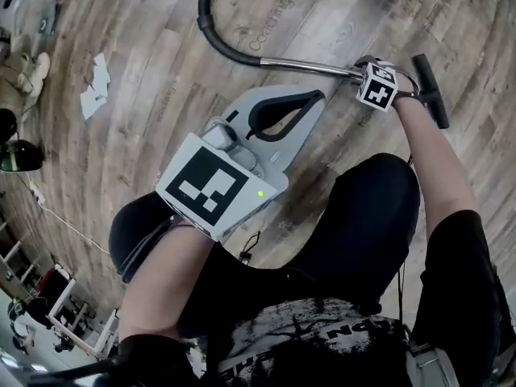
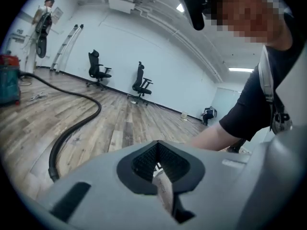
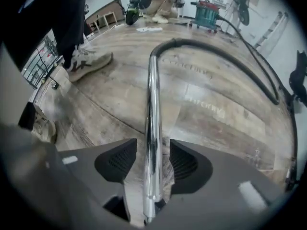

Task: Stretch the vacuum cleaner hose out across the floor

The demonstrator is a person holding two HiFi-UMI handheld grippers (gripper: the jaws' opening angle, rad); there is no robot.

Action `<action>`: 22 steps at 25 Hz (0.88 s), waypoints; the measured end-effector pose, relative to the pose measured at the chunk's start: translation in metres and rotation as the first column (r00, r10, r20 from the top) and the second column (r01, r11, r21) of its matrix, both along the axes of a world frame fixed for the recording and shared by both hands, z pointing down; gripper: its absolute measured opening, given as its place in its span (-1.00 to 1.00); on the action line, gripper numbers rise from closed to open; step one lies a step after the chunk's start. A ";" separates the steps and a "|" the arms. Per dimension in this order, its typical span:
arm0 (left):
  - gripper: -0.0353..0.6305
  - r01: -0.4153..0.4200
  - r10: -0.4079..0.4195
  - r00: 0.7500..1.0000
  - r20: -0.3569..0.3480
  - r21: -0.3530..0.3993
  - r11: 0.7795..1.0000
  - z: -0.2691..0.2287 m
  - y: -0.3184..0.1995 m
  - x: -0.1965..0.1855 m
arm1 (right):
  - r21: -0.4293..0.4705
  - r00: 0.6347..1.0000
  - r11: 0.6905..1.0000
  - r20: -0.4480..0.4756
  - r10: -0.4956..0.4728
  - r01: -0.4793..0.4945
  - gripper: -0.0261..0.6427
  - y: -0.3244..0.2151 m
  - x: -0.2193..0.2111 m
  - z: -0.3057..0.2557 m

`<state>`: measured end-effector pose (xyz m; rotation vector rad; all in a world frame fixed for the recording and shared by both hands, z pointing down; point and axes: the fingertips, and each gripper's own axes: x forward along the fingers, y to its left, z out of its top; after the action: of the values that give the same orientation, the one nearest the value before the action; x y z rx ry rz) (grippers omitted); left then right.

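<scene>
While the right claw (image 3: 152, 163) stands wide astride the metal tube (image 3: 152, 104), pads clear of it, the black hose (image 3: 225, 54) curves over the floor (image 3: 216, 128) beyond; the left claw (image 2: 160, 166) is closed, empty.

Glossy chrome tube (image 3: 152, 128); matt wood-plank floor (image 3: 216, 123)

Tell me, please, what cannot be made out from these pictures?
- Head view: the hose runs off the top edge; its far end is unseen.
- Left gripper view: the vacuum cleaner is cut by the left edge.
- Right gripper view: the metal tube vanishes beneath the right gripper, hiding its near end.
</scene>
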<state>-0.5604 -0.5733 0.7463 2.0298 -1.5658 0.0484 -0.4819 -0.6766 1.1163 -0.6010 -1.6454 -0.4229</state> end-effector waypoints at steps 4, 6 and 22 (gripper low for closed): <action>-0.89 -0.002 0.004 0.999 0.031 -0.079 0.997 0.035 0.025 0.010 | 0.032 0.997 0.998 -0.056 -0.051 0.053 -0.27 0.003 0.009 0.053; -0.89 -0.024 0.029 0.999 0.043 -0.107 0.994 0.047 0.038 0.020 | 0.024 0.998 0.999 -0.054 -0.021 0.023 -0.27 0.005 0.009 0.058; -0.89 -0.002 -0.011 0.999 -0.046 -0.259 0.966 0.114 0.068 0.042 | 0.064 0.998 0.998 -0.060 -0.021 0.024 -0.30 0.008 0.006 0.058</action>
<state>-0.5181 -0.5051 0.8603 1.8107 -1.4526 0.1926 -0.4760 -0.6684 1.1746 -0.5791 -1.5635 -0.4685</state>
